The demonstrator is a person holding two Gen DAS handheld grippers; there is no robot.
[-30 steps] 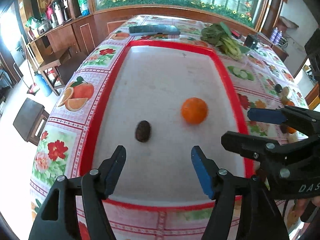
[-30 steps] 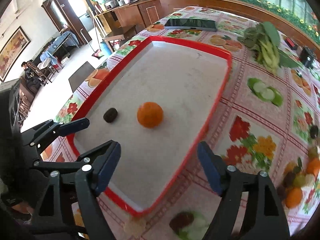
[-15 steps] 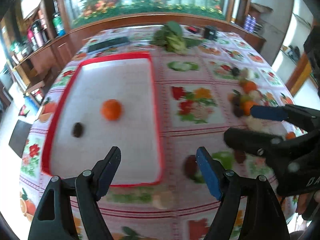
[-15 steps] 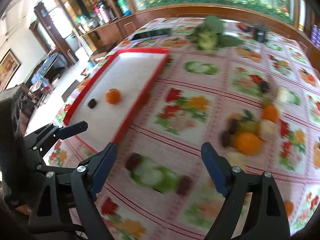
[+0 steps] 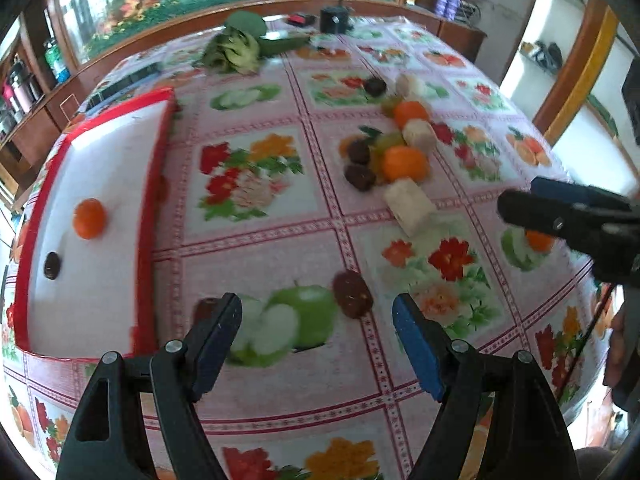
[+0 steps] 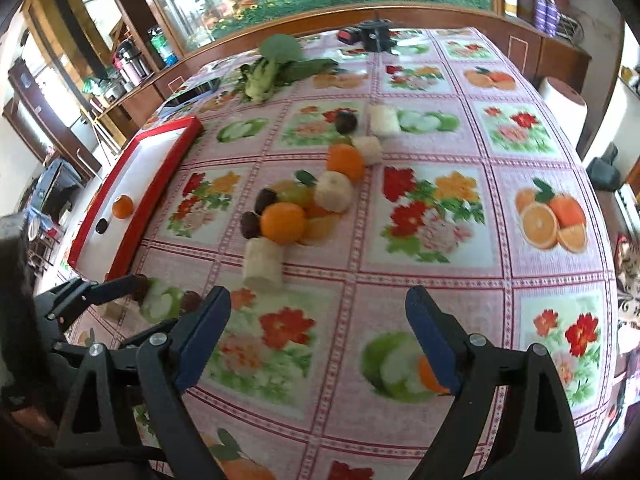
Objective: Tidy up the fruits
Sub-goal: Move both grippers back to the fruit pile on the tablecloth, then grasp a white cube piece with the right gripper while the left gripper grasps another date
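Above the near edge of the table [image 5: 256, 400], the left gripper [image 5: 318, 332] hovers with its blue-padded jaws spread wide and nothing between them, aimed across the fruit-print cloth. Just ahead of it a dark brown fruit [image 5: 353, 294] lies on a printed green apple. At the right edge of the left wrist view the right gripper [image 6: 318, 328] reaches in from the side; in its own view its jaws also stand wide apart and empty, low over the cloth near the table's near edge.

Along the table's left edge sits a red-rimmed tray [image 5: 150, 200] with a white floor. It holds an orange [image 5: 89, 218] and, nearer the tray's near corner, a small dark fruit [image 5: 52, 265], the two apart.

Toward the middle of the table lies a loose pile of fruit [image 6: 304, 196]: oranges, dark round fruits, green grapes and pale cut pieces, several touching. One pale cylinder piece [image 6: 262, 264] lies at the pile's near side. Leafy greens [image 6: 272, 68] lie near the far edge, with a black device [image 6: 376, 36] beyond them.
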